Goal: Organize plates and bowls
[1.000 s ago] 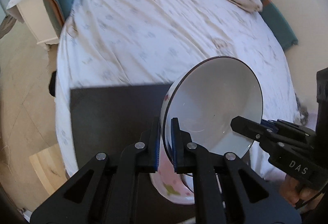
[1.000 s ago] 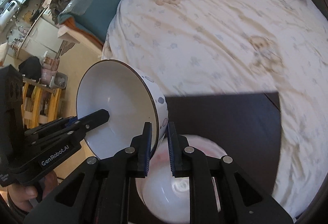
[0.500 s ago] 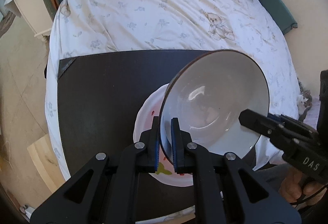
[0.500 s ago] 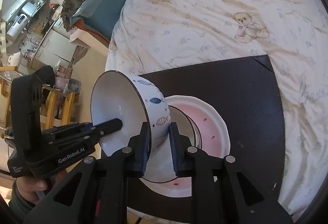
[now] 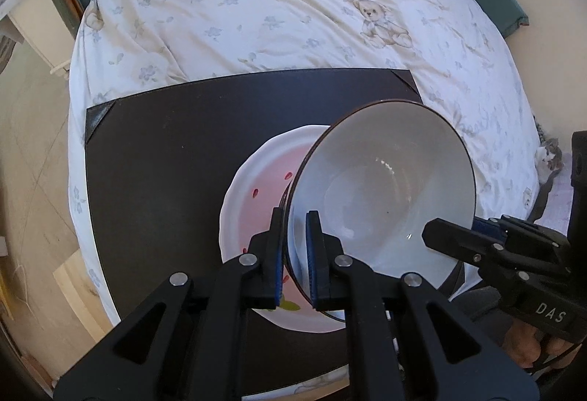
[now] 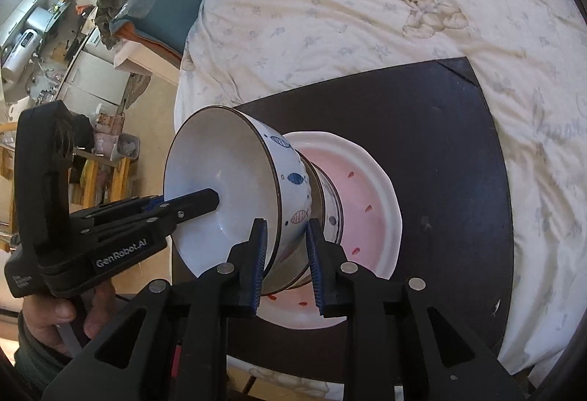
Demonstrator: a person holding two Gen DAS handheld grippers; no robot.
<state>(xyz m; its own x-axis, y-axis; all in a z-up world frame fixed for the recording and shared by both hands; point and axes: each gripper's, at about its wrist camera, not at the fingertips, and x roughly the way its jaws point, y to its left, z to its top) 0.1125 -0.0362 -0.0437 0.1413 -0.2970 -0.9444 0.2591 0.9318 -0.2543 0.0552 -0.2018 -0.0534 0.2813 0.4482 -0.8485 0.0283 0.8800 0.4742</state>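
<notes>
Resting tilted in a second bowl (image 6: 332, 214) on the pink plate (image 6: 370, 188), black desk (image 5: 165, 159): fish-patterned bowl (image 6: 293, 188). Left gripper (image 5: 294, 254) pinches its rim; right gripper (image 6: 284, 254) fingers have just been parting, now loosely straddling the rim.

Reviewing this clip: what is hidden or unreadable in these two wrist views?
- Left wrist view: the bowl hides the plate's right part and whatever it sits on.
- Right wrist view: whether the right gripper's pads touch the bowl wall is unclear; its jaws have just been opening.
- Right wrist view: the mat's near edge is hidden by the gripper body.
</notes>
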